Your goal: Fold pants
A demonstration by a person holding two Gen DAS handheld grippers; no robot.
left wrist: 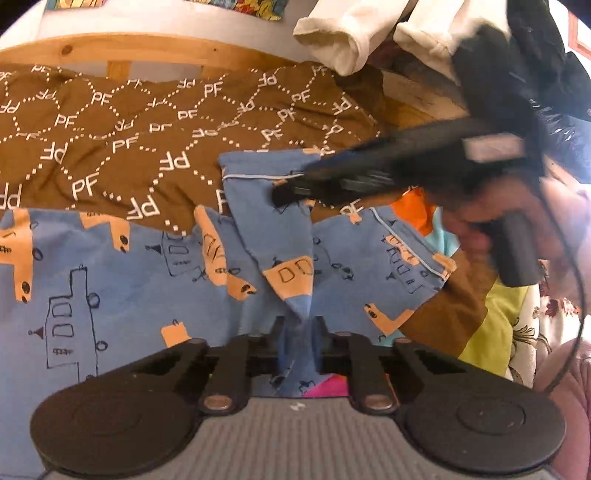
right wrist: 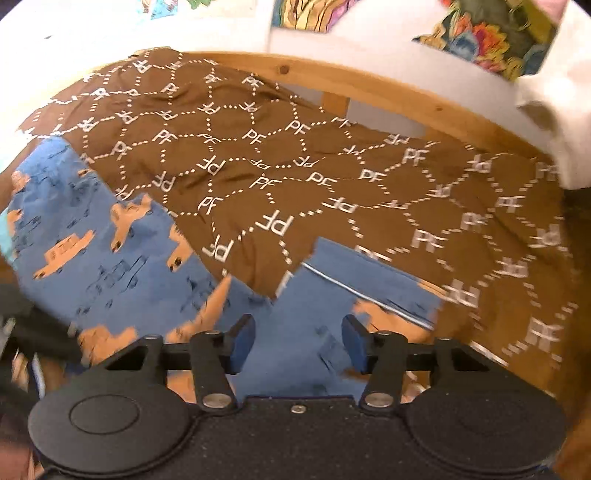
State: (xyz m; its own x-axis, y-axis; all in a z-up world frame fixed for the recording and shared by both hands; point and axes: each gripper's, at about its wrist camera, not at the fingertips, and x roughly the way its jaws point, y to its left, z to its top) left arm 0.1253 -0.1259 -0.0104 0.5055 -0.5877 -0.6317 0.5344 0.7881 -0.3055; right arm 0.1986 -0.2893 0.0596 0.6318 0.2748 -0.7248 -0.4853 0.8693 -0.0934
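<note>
Left wrist view: I find my left tool [left wrist: 298, 332] clenched on a gathered fold of the blue pants [left wrist: 122, 280], the cloth pinched between its pads and rising from them in a narrow ridge. The pants, printed with orange and outlined vehicles, lie spread across the brown bedcover [left wrist: 110, 140] lettered "PF". One leg end with pale piping is lifted above the cover, and my right tool [left wrist: 291, 194] reaches in from the right side to meet it, blurred; a hand [left wrist: 491, 229] grips its handle. A wooden bed frame [left wrist: 147, 48] runs behind the cover. White garments [left wrist: 343, 33] hang at the top edge.

Right wrist view: my right tool [right wrist: 298, 345] stands partly released, its jaws apart, with the piped leg end of the pants [right wrist: 332, 291] lying between them. I cannot tell whether the pads touch the cloth. The rest of the pants lies to the left on the bedcover [right wrist: 295, 166].
</note>
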